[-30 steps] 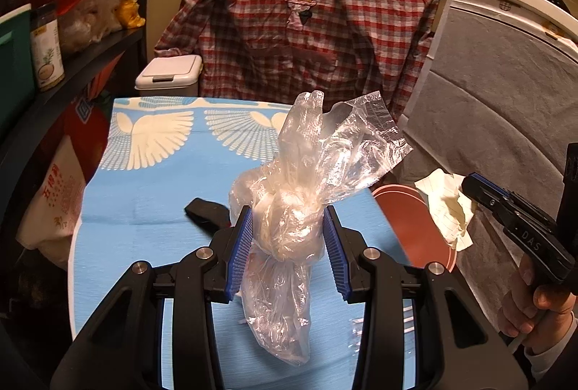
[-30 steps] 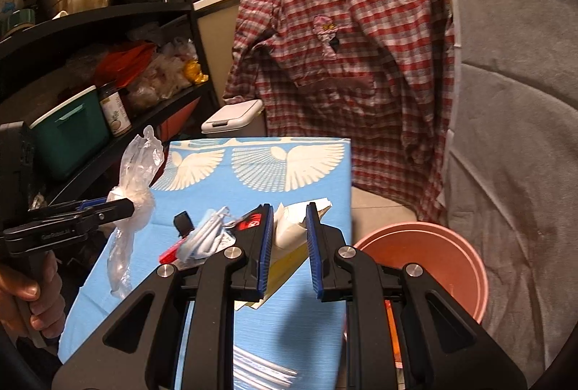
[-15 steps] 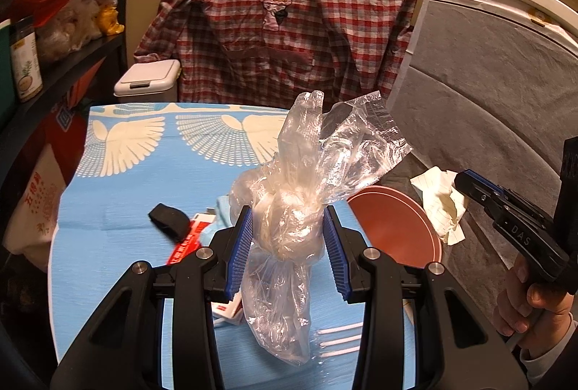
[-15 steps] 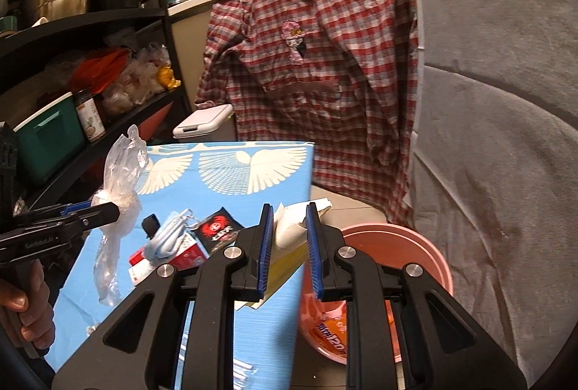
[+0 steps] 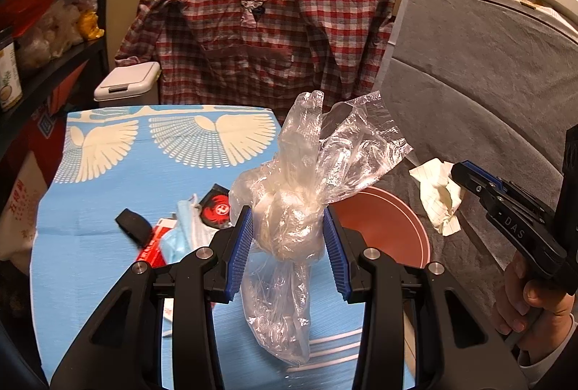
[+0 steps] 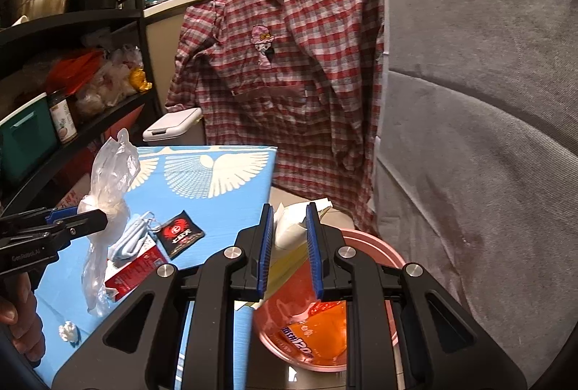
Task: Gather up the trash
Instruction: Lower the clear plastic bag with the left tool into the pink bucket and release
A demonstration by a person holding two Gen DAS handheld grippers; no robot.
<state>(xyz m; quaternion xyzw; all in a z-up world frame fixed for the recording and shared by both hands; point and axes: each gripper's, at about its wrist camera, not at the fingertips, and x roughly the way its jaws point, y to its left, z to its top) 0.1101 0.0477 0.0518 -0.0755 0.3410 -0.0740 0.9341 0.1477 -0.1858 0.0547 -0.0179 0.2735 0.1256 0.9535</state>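
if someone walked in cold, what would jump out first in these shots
First, the knotted clear plastic bag clamped in the left gripper, held above the blue table. Next, the crumpled paper pinched in the right gripper over the pink bucket beside the table. Behind both hangs a red plaid shirt.

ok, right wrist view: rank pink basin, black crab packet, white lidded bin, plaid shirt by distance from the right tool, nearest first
1. Pink basin: directly under and just beyond the right tool, off the table's right edge.
2. Black crab packet: on the blue table, left of the tool.
3. White lidded bin: past the table's far end, left.
4. Plaid shirt: hanging at the back.
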